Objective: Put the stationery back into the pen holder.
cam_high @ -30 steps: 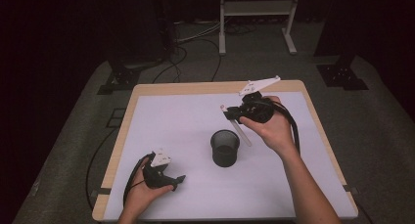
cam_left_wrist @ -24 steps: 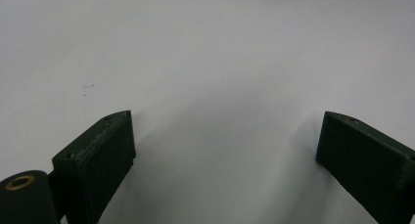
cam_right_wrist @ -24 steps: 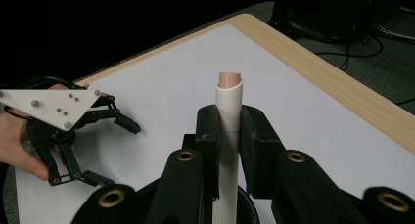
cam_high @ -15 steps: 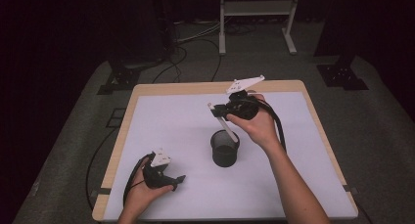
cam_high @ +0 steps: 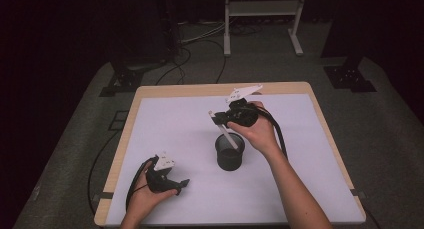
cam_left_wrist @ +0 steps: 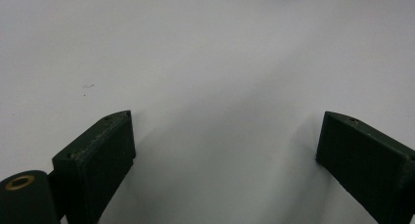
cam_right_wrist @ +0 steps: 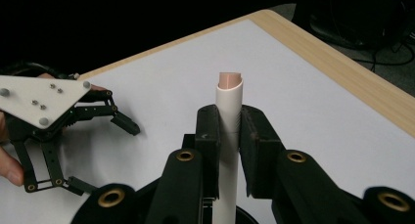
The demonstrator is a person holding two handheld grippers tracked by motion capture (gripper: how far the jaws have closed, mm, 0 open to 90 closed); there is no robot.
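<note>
- Pen (cam_high: 223, 130), white and slim with a pinkish cap end, is pinched in the right tongs (cam_high: 225, 120), whose pads press on its barrel from both sides; in the right gripper view the barrel (cam_right_wrist: 229, 131) rises straight between the two black jaws.
- Its place is over the middle of the white worktop (cam_high: 170, 124), with its lower end at or just inside the rim of the black mesh cup (cam_high: 230, 152); how deep it reaches I cannot tell.
- Its long axis is tilted: the upper end leans up and to the far left, and the lower end points down to the near right into the cup's mouth.
- The step in hand looks like dropping the pen into the cup, and it seems close to done, since the tip is already at the opening.
- The next move would call for setting the barrel more upright over the mouth, lowering it until the end is well inside, and only then spreading the tongs; letting go too soon could tip the pen over the rim.
- The left tongs (cam_high: 184, 183) rest low on the worktop at the near left, well apart from the cup, jaws spread wide with nothing between them.
</note>
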